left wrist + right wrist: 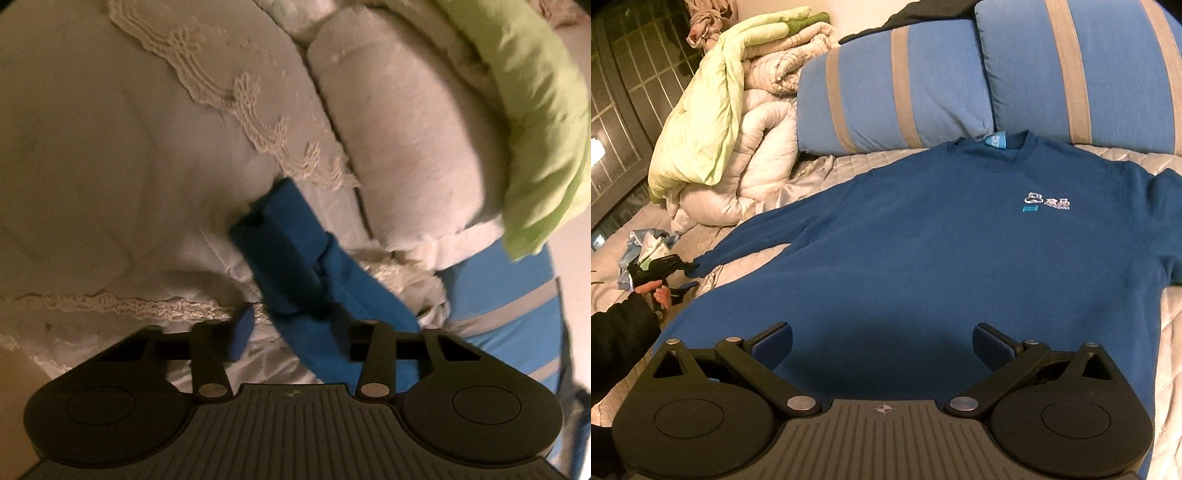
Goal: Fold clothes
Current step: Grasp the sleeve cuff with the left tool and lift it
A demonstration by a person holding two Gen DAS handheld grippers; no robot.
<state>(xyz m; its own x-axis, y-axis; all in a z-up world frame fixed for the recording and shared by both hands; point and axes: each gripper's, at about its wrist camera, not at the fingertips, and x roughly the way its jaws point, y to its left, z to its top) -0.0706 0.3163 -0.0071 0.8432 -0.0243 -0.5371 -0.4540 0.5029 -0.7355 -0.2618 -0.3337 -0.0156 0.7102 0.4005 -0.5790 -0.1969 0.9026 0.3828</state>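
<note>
Sweatshirt (942, 236) is spread flat, front up, across the middle of the right wrist view, collar toward the striped pillows (886, 99) at the top, on the quilted bedspread (1171, 332). It looks like soft, thick fleece: light, floppy, not slippery or fragile, so it will probably drape and sag wherever it isn't supported. Cuffs, hem corners and shoulder seams are likely the best spots to pinch, since the ribbing gives something to bite on.

The left sleeve cuff (295, 254) sits centre frame in the left wrist view. The left gripper (280, 295) appears to be pinched onto it: one blue finger is pressed over the cuff while the other pad (242, 332) shows just lower left of it. The same pinch is seen at the far left edge of the right wrist view.

The right gripper (882, 347) is held wide apart at the bottom of its frame, nothing grasped, with the hem area lying beneath and between the pads; whether the cloth is touched can't be told.

A heap of bedding (738, 110) is piled upper left.
</note>
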